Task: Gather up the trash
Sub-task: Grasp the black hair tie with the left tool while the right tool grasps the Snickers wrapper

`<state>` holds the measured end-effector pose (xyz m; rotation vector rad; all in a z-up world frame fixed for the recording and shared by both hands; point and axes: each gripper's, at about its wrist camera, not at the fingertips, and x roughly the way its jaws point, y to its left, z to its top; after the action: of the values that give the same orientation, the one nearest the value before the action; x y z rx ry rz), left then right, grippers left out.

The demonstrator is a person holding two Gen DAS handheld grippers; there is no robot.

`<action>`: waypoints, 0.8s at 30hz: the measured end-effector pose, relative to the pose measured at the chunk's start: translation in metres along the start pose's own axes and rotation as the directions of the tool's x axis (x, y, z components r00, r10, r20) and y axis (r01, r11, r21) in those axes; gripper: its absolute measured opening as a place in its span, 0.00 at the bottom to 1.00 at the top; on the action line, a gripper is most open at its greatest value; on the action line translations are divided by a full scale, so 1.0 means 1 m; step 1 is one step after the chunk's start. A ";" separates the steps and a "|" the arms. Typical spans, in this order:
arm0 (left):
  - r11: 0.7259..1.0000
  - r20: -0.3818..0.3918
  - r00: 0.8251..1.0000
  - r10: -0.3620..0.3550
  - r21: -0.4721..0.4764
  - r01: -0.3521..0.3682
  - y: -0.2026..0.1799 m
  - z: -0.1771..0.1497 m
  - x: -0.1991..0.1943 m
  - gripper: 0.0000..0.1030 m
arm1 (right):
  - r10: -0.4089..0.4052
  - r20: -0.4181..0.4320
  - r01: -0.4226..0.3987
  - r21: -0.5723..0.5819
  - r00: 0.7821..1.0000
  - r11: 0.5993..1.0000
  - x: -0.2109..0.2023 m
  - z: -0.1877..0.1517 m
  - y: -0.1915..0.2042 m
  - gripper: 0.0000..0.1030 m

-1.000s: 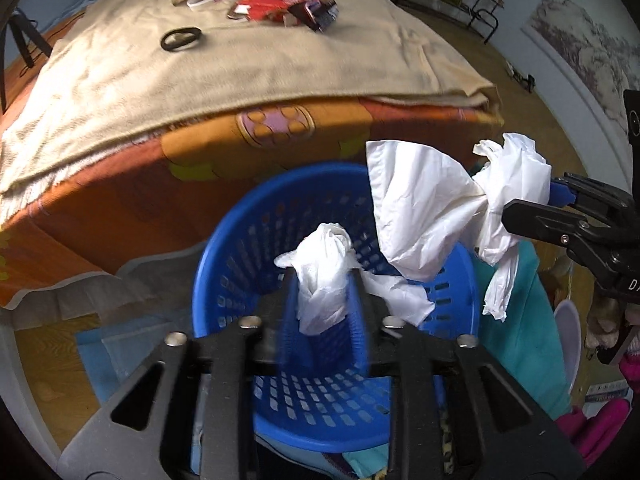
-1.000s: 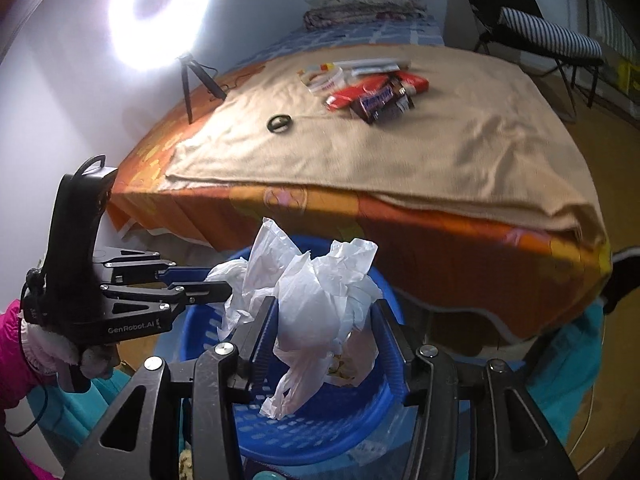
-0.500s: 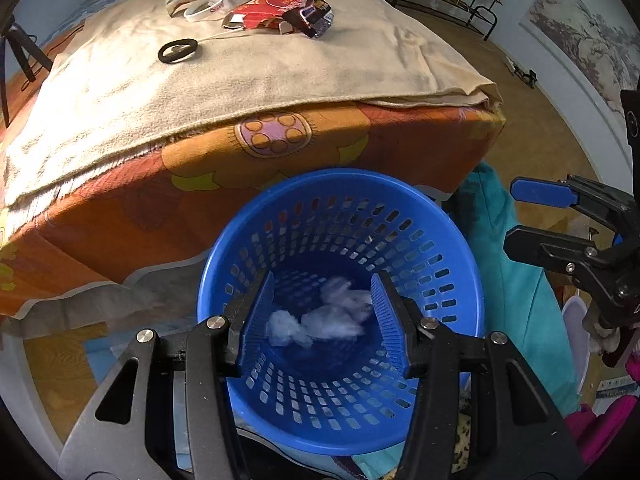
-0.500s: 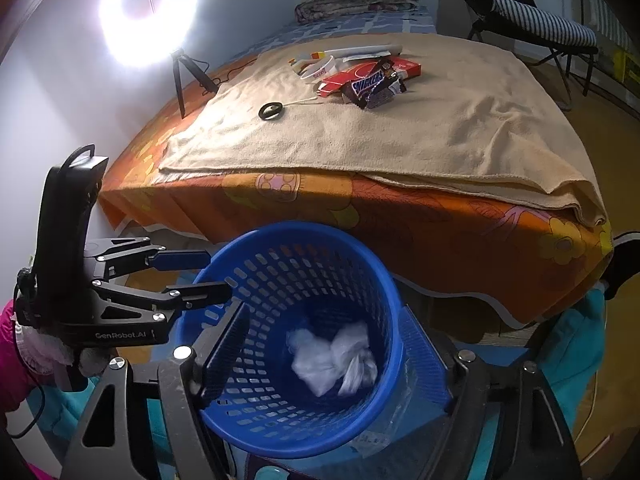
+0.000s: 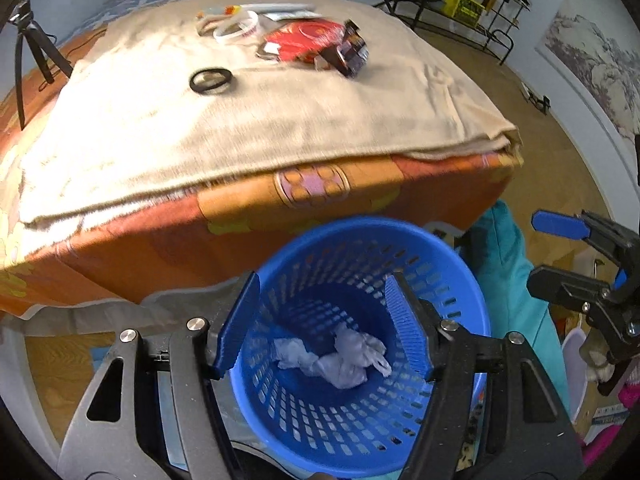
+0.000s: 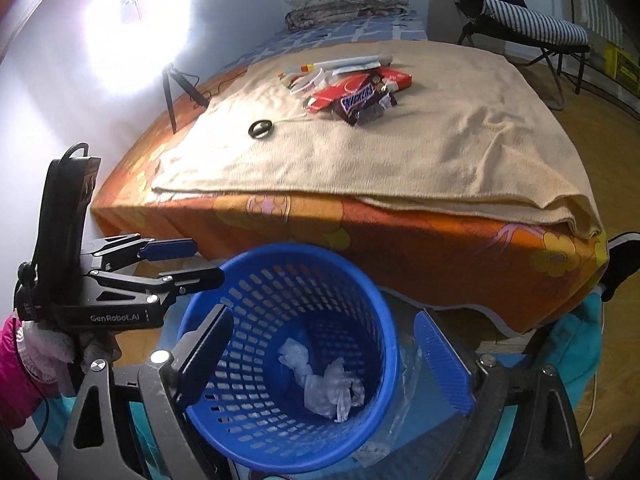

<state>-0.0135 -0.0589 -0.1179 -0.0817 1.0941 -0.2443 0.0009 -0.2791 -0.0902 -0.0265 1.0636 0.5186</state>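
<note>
1. Left wrist view: the left gripper (image 5: 324,324) hangs right over the blue laundry-style basket (image 5: 472,292), jaws spreading wider with nothing pinched between them. The crumpled white plastic bags (image 5: 344,360) sit loose at the bottom of the basket, seen between the blue pads.
2. Same view, far side: a bed with a beige blanket (image 5: 280,120) holds a small pile: a red box (image 5: 304,38), a dark candy wrapper (image 5: 348,54), a white ring (image 5: 240,28) and a black ring (image 5: 211,80) off to the left. It's a bit blurry, so the smaller bits are hard to name.
3. At the right edge the right gripper (image 5: 556,256) pokes in, empty too.
4. Right wrist view: the right gripper (image 6: 328,352) is also opening, jaws straddling the basket (image 6: 240,272) without touching the bags (image 6: 324,388) inside.
5. On the left, the left gripper (image 6: 192,264) is held by a hand in a pink sleeve (image 6: 16,368), near the basket rim.
6. On the bed, a Snickers wrapper (image 6: 360,100) lies against the red box (image 6: 348,84); a ring light (image 6: 136,20) glares far left.
</note>
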 end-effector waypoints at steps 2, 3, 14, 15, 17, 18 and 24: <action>1.000 0.017 1.000 0.008 -0.013 -0.008 0.006 0.007 -0.003 0.66 | -0.003 0.006 0.003 0.002 1.000 1.000 0.000 0.006 0.000 0.91; 1.000 0.024 1.000 0.013 -0.019 -0.012 0.008 0.010 -0.004 0.66 | -0.001 0.011 0.001 0.004 1.000 1.000 0.000 0.010 -0.001 0.91; 0.991 0.098 0.994 0.049 -0.127 -0.037 0.049 0.056 -0.009 0.76 | 0.018 0.091 -0.023 0.053 0.996 0.998 0.001 0.061 -0.014 0.98; 0.990 0.100 0.994 0.053 -0.137 -0.039 0.053 0.060 -0.008 0.76 | 0.020 0.097 -0.026 0.060 0.995 0.998 0.002 0.067 -0.016 0.98; 0.987 0.102 0.993 0.056 -0.156 -0.039 0.059 0.067 -0.005 0.76 | 0.017 0.109 -0.025 0.076 0.994 0.997 0.004 0.080 -0.020 0.98; 0.985 0.104 0.993 0.054 -0.170 -0.036 0.063 0.071 -0.003 0.76 | 0.018 0.113 -0.028 0.088 0.993 0.996 0.007 0.088 -0.023 0.98; 0.971 0.113 0.992 0.047 -0.239 -0.019 0.081 0.091 0.007 0.76 | 0.040 0.115 -0.059 0.165 0.993 0.985 0.028 0.120 -0.039 0.98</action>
<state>0.0830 0.0127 -0.0966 -0.2882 1.0023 -0.0762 0.1274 -0.2709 -0.0625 0.1764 0.9976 0.4685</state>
